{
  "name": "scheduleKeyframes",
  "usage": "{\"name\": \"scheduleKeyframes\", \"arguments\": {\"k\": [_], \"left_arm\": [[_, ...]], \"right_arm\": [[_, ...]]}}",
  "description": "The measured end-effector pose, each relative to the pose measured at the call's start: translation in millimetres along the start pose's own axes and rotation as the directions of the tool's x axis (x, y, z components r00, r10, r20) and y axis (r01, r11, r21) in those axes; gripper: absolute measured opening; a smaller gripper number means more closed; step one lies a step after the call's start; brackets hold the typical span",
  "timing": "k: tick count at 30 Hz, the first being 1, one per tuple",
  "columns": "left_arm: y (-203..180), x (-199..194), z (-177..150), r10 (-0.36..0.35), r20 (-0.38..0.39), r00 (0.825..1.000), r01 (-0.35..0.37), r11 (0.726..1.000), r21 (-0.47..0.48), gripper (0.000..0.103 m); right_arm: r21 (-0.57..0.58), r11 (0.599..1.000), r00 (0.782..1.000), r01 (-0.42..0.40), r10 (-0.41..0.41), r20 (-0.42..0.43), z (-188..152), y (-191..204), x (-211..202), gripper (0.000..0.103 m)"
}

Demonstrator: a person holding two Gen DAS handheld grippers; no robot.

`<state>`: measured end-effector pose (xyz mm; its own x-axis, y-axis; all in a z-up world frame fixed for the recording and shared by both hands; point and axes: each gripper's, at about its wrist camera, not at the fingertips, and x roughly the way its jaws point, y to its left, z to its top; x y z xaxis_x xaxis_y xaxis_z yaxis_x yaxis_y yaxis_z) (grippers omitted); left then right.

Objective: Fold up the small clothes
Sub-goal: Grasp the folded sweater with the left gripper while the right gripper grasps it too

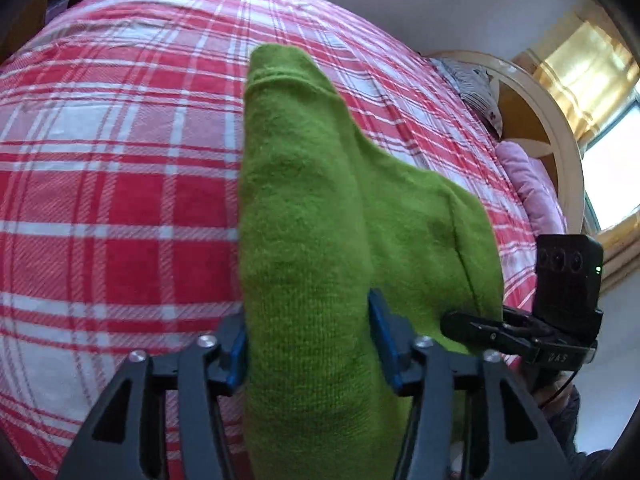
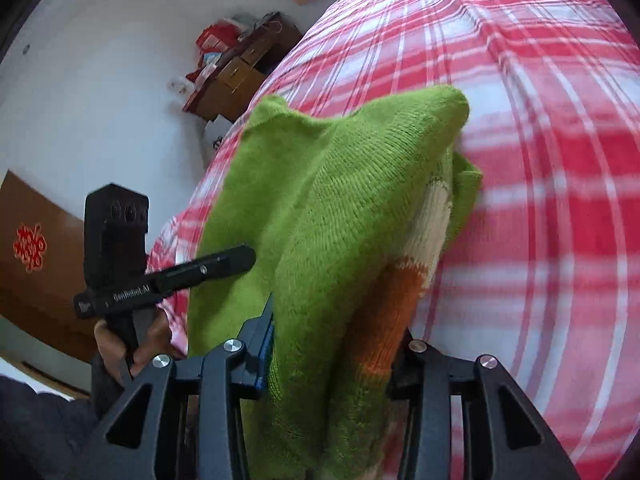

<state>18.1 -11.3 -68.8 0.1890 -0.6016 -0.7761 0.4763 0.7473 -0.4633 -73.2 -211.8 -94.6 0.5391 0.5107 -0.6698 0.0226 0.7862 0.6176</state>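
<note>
Left claw (image 1: 308, 340): I am pinching a thick fold of the green sweater (image 1: 320, 216) between my blue-padded fingers (image 1: 386, 336); the knit is filling the whole gap between them.

Right claw (image 2: 334, 356): I am pinching another bunched part of the same sweater; the fabric is wedged between both fingers, with one blue pad (image 2: 266, 346) showing at the left edge of the cloth.

Green sweater: it is hanging and draping from both of my claws above the bed (image 1: 120, 184), its far end lying toward the plaid cover. In the right wrist view it is showing an orange band (image 2: 390, 312) and a cream band (image 2: 434, 216) on its underside.

Claw spacing: my two claws are working near each other; each is appearing at the edge of the other's view, my right one (image 1: 476, 330) beside the sweater's right edge, my left one (image 2: 236, 258) touching or lying over the cloth.

Left hand (image 2: 132, 344): it is gripping the handle under the left claw.

Bed: it is wearing a red, pink and white plaid cover; a curved headboard (image 1: 560, 136) and a pink pillow (image 1: 532, 184) are sitting at its far end.

Surroundings: a wooden drawer cabinet (image 2: 236, 76) is standing against the wall beside the bed.
</note>
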Motion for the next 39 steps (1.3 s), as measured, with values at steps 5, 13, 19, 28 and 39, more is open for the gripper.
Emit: {"name": "scheduleKeyframes", "arguments": {"k": [5,13,19,28,39], "left_arm": [[6.7,9.4,17.6,0.043,0.073,0.996,-0.043,0.999,0.002,0.085],[-8.9,20.3,8.0,0.037,0.174,0.984,-0.052,0.996,0.079,0.063],[-12.9,4.3,-1.2,0.043,0.198,0.979,-0.050,0.998,0.026,0.041],[5.3,-64.5,-13.3,0.136,0.317,0.939,-0.131,0.991,-0.037,0.040],[51.0,-130.9,-16.2,0.367,0.400,0.840,-0.322,0.930,-0.177,0.040]], "right_arm": [[-0.021,0.993,0.988,0.115,-0.112,0.105,-10.1,2.3,-6.1,0.066],[-0.045,0.981,0.949,0.187,-0.169,0.267,-27.7,8.5,3.2,0.070],[-0.081,0.962,0.944,0.262,-0.238,0.227,-33.1,31.4,-1.9,0.041],[-0.218,0.941,0.942,0.260,-0.197,0.273,-41.9,110.1,-6.4,0.039],[-0.389,0.908,0.963,0.157,-0.054,0.264,-22.5,203.9,44.1,0.039]]}}
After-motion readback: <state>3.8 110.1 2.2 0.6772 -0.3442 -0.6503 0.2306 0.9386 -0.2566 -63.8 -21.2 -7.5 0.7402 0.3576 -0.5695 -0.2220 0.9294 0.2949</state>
